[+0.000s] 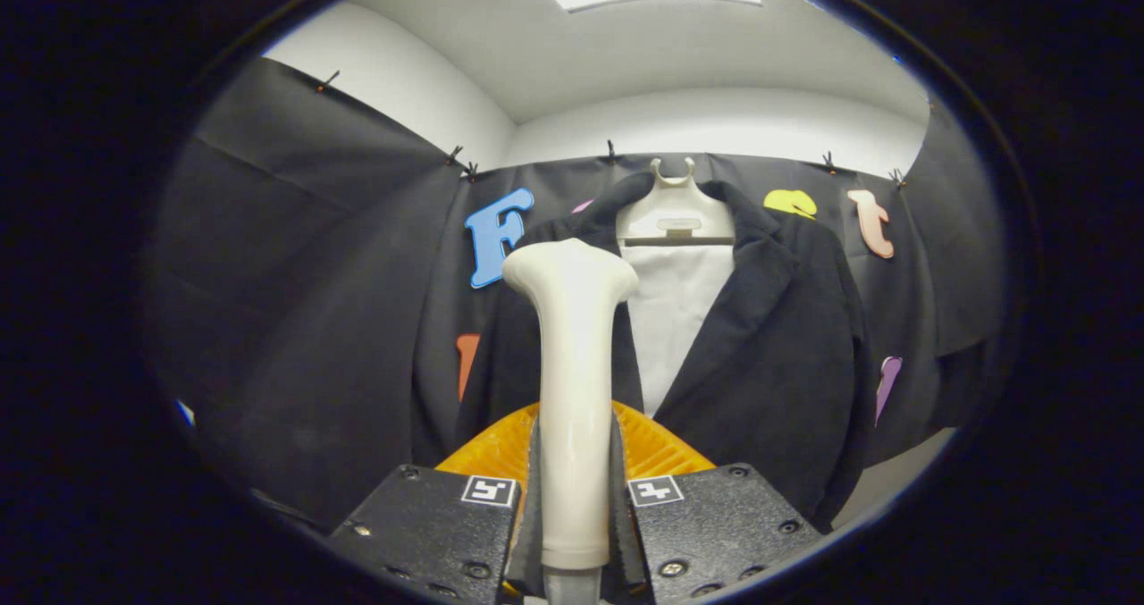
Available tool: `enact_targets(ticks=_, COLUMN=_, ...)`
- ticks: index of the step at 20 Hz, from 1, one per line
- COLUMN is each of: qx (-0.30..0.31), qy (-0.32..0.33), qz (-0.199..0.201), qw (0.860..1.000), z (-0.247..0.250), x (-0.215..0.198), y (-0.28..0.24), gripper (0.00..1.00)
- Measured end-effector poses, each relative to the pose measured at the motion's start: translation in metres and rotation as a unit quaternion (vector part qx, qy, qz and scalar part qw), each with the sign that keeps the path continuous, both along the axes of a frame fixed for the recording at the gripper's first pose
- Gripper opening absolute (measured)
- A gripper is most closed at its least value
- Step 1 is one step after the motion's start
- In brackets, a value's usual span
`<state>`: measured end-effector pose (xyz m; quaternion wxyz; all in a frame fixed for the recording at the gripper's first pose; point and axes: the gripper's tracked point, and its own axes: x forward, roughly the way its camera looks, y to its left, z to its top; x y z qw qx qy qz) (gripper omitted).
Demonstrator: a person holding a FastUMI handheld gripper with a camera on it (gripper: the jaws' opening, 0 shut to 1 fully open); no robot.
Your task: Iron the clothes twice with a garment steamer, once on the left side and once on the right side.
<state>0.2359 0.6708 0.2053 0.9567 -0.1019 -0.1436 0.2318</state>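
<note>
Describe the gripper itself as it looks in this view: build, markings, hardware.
The gripper has two blocky, textured plates side by side, each fixed with round screws at the corners. Each plate carries a small square black-and-white tag near its inner top corner. The fingers run as narrow upright strips along the inner edges. Behind them sits a ribbed orange piece. No cables or sleeves are visible.

Dark jacket (pixel 769 337) on a pale hanger (pixel 675 212), over pale lining.
</note>
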Motion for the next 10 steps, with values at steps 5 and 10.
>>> enact_targets(ticks=5, qx=-0.015, qy=0.019, qz=-0.014, qw=1.0, z=-0.027, x=-0.005, y=-0.012, gripper=0.33)
enact_targets(ticks=10, qx=-0.019, qy=0.036, qz=-0.026, qw=0.999, z=-0.044, x=-0.01, y=-0.02, gripper=0.33)
